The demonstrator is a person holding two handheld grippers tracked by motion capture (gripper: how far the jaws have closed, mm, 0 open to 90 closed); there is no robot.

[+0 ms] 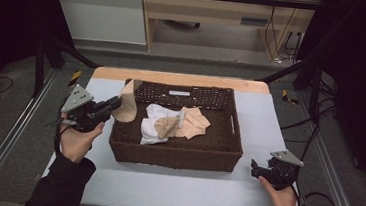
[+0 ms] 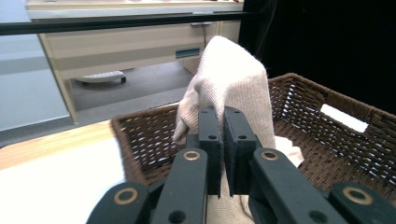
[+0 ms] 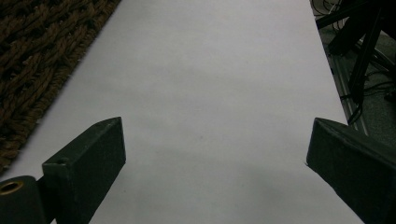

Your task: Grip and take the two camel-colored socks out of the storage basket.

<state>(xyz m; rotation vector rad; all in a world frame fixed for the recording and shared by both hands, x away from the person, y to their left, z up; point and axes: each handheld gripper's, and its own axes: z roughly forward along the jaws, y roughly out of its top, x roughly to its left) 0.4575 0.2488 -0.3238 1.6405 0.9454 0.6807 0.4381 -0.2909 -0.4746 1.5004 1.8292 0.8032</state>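
A beige knitted sock [image 1: 129,104] hangs over the left wall of the dark wicker basket [image 1: 176,152]. My left gripper [image 1: 114,105] is shut on it, held up at the basket's left side. In the left gripper view the sock [image 2: 233,88] drapes up and over the closed jaws of that gripper [image 2: 223,140]. More beige and white socks [image 1: 171,124] lie in a heap inside the basket. At the table's front right, my right gripper [image 1: 260,169] rests low, and in its own view it [image 3: 215,154] stands open with only bare tabletop between its fingers.
A white mat [image 1: 173,187] covers the table, with a wooden edge [image 1: 178,78] at the back. The basket's woven wall [image 3: 32,56] lies just left of the right gripper. Black frame rails and cables [image 1: 318,145] run along both sides of the table.
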